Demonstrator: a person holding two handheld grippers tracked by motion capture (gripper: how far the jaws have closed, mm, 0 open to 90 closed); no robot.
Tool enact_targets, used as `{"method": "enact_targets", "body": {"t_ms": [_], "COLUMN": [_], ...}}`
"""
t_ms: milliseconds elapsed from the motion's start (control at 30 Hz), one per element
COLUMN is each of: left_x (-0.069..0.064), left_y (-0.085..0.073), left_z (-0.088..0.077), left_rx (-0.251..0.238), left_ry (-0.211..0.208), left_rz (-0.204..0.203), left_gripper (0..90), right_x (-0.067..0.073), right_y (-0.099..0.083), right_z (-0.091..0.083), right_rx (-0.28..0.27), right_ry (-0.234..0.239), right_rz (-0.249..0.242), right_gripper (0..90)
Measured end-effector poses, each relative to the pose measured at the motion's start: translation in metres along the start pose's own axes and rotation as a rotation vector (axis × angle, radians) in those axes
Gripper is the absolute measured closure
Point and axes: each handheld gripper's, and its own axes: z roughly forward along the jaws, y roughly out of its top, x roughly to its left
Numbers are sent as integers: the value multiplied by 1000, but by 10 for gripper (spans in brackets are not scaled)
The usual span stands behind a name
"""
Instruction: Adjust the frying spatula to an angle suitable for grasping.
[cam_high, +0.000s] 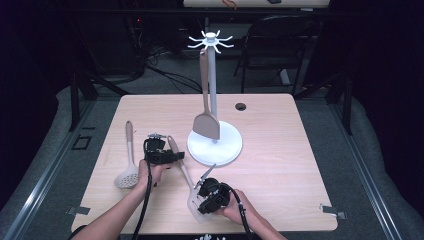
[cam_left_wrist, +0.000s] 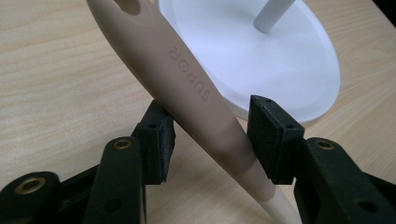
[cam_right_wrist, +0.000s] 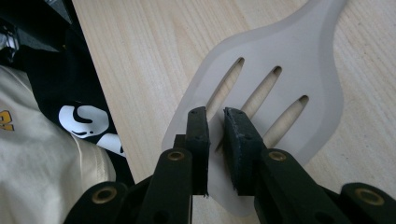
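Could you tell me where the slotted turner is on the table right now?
In the high view the slotted turner lies near the table's front edge, between the skimmer at left and the white stand's base.

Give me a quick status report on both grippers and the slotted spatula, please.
Left gripper straddles the slotted spatula's handle. Right gripper pinches its blade. White stand close beside; nothing in the way.
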Motion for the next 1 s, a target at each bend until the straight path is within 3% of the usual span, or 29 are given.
{"method": "enact_targets", "body": {"t_ms": [33, 133, 167, 267, 367, 400, 433, 467, 700, 1000], "left_x": [-2, -7, -8, -12, -15, -15, -17, -17, -24, -31], "left_y": [0, 0, 0, 0, -1, -1, -1, -1, -2, -3], "left_z": [-2, -8, -10, -15, -19, -19, -22, -22, -30, -39], "left_rx": [-8, -29, -35, -50, -58, -58, -66, -66, -94, -124], "left_ry": [3, 10, 12, 20, 28, 28, 31, 31, 41, 35], "left_rz": [-2, 12, 22, 30, 32, 32, 32, 32, 51, 59], "left_gripper": [533, 540, 542, 544, 549, 551, 552, 554, 558, 574], "right_x": [3, 5, 8, 11, 12, 12, 8, 7, -3, -5], "right_y": [1, 1, 1, 2, 6, 6, 9, 11, 17, 25], "right_z": [0, -1, -4, -10, -15, -15, -14, -14, -9, -4], "right_rx": [-10, -17, -57, -97, -158, -158, -172, -179, -246, -300], "right_ry": [2, -12, -28, -50, -139, -139, -206, -215, -235, -222], "right_rz": [-4, -15, -11, -3, 9, 9, 45, 63, 142, 158], "right_gripper": [743, 713, 700, 687, 662, 662, 649, 646, 583, 572]}}
